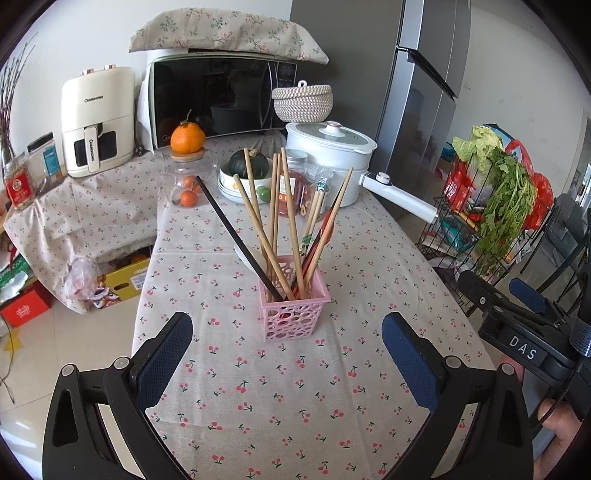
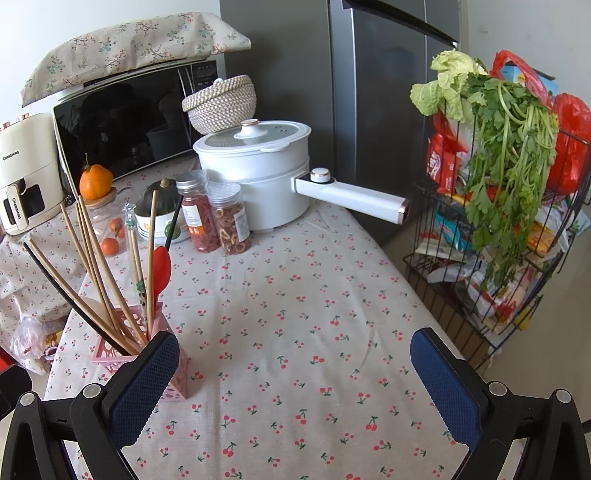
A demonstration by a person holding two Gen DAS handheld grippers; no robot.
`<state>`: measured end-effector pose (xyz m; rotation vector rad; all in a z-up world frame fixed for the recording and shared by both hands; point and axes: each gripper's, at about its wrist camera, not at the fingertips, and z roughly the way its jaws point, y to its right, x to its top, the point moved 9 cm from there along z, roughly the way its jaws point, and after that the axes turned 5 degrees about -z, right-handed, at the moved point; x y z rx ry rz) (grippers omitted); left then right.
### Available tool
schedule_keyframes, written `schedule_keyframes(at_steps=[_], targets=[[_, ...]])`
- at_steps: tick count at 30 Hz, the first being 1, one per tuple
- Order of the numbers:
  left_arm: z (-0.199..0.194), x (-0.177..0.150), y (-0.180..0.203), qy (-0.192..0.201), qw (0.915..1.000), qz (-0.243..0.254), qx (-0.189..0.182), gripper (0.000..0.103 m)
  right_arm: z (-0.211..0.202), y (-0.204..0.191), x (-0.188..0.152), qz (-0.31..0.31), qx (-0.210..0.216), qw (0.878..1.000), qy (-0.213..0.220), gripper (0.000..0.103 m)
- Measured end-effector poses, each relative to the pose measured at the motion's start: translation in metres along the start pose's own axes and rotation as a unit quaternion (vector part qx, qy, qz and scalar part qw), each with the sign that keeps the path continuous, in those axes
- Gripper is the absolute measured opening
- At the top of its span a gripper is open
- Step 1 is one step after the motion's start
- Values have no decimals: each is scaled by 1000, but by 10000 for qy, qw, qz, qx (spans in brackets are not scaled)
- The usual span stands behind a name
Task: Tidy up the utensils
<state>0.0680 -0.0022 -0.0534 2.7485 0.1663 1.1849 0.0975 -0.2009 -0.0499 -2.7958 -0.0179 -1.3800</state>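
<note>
Daylit kitchen corner around a table (image 1: 280, 387) in cherry-print cloth.
Behind the table stand a cloth-topped microwave (image 1: 221, 96) and grey fridge (image 1: 417, 92); right of it a wire rack (image 2: 491, 258); left, pale floor tiles (image 1: 44, 354) and white wall (image 1: 74, 33).

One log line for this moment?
left tongs: open, empty | right tongs: open, empty | chopsticks: standing in pink basket | tablecloth: no loose utensils visible
</note>
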Motion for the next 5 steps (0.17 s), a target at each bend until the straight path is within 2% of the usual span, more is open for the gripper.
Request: schedule_keyframes(at_steps=[5], targets=[[6,-3,-1,-97,10000,-11,10,103,2,-1,-1,21,28,10000,-33,103]])
